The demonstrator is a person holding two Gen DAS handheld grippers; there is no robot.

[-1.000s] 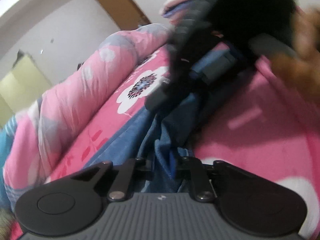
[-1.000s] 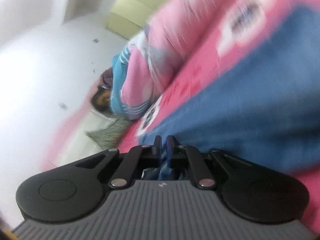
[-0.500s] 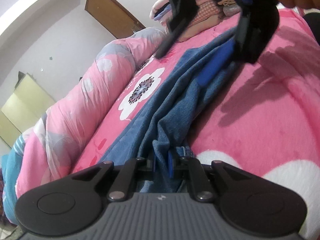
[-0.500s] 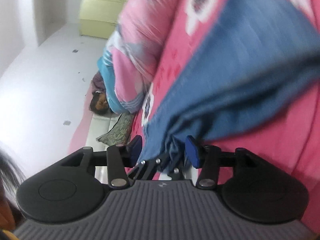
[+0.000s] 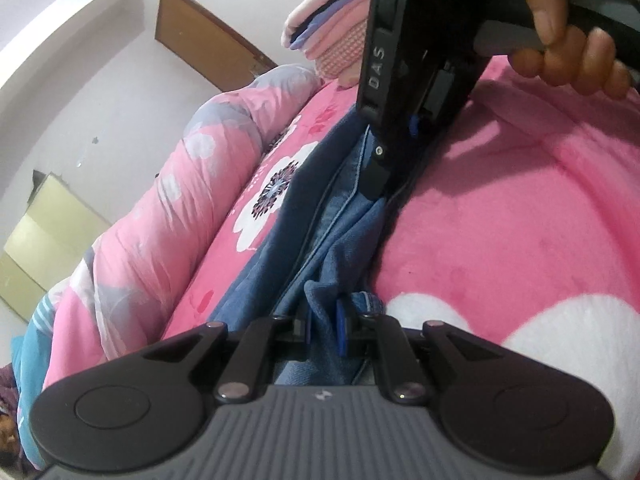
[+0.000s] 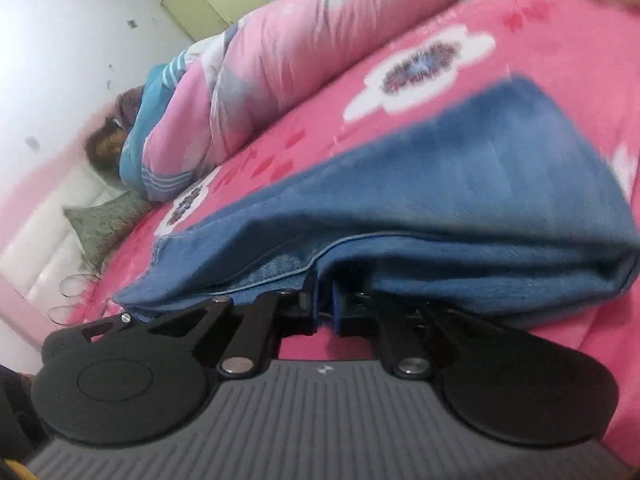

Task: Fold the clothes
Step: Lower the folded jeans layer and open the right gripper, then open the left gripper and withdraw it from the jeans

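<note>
Blue jeans (image 5: 328,216) lie folded lengthwise on the pink flowered bed cover (image 5: 520,220). My left gripper (image 5: 325,326) is shut on a bunched end of the denim, which fills the gap between its blue pads. Farther along the fold, a hand (image 5: 572,52) holds my right gripper (image 5: 390,192), with its fingers down at the jeans' edge. In the right wrist view the jeans (image 6: 460,200) drape over the right gripper (image 6: 324,308). Its pads are nearly together under the denim edge and their tips are hidden.
A rolled pink quilt (image 5: 168,216) runs along the bed's far side, with a person (image 6: 108,144) lying at its end. Folded clothes (image 5: 332,28) are stacked at the bed's far end. A green cushion (image 6: 104,220) lies by the white headboard.
The right gripper opened half a second ago and has shut again on the jeans' edge, lower on the bed. The left gripper has kept its hold on the denim.
</note>
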